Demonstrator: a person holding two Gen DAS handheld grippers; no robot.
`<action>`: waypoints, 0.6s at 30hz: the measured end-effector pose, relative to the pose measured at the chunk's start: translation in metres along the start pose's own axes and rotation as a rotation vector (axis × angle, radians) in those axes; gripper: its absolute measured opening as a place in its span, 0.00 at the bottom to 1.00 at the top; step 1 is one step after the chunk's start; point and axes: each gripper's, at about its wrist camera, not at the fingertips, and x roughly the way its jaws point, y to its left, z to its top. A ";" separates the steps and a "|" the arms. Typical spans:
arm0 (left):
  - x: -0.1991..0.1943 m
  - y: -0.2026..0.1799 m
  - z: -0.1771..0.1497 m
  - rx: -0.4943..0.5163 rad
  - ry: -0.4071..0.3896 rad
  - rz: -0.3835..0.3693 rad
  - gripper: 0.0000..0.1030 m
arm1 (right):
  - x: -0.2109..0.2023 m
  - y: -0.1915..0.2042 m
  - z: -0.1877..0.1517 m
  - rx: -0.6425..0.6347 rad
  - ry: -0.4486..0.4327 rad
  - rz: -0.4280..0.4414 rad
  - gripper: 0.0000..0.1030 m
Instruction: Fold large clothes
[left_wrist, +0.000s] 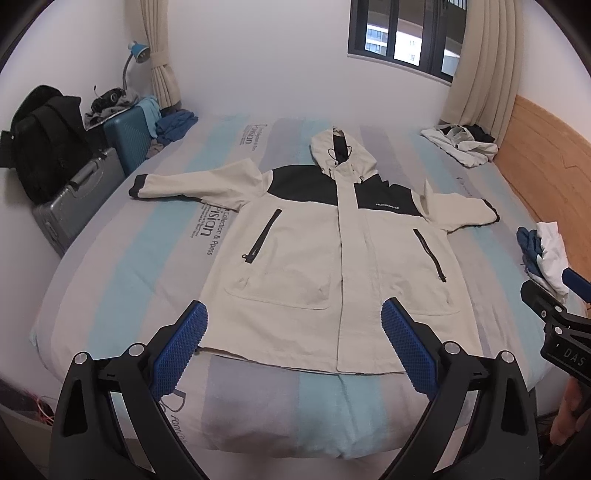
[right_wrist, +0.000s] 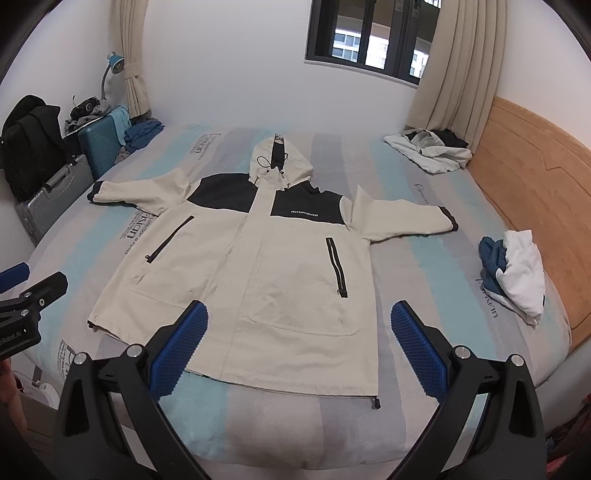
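— Jackets first: how many lie on the bed (left_wrist: 122, 280)?

— One jacket (left_wrist: 314, 254) is spread flat, front up, straight ahead of both grippers, its hem nearest the fingertips and its hood (left_wrist: 341, 151) at the far end. Two sleeves (left_wrist: 192, 184) stretch out to either side.

— Anything else on the cover?

— Two loose piles of clothes (right_wrist: 432, 149), both off to the right of the grippers: a pale and dark one far ahead by the curtain (right_wrist: 450, 74), and a blue and white one nearer, just beside the wooden headboard (right_wrist: 535, 177). A third blue heap sits far ahead on the left, by two suitcases (left_wrist: 129, 136) and one black backpack (left_wrist: 48, 144). One lamp (left_wrist: 138, 51) stands above them.

— And the tools?

— Two. The left gripper (left_wrist: 293, 343) has its jaws spread wide, with blue pads (left_wrist: 181, 347) hanging above the jacket's hem and nothing between them. The right gripper (right_wrist: 297, 345) is spread just as wide, empty too, over the hem's right half.

— Do they touch the cloth?

— I cannot tell for certain; both look raised over it. Each gripper shows at the edge of the other's view, side by side.
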 end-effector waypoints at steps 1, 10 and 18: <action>0.000 0.001 -0.001 0.000 0.002 -0.003 0.91 | 0.000 -0.001 0.000 0.003 0.001 0.001 0.93; 0.001 0.002 -0.001 -0.004 0.012 -0.007 0.91 | 0.000 -0.002 -0.002 0.017 0.002 0.004 0.93; 0.005 0.003 -0.001 -0.010 0.010 -0.010 0.91 | 0.000 -0.001 -0.002 0.018 0.001 0.001 0.93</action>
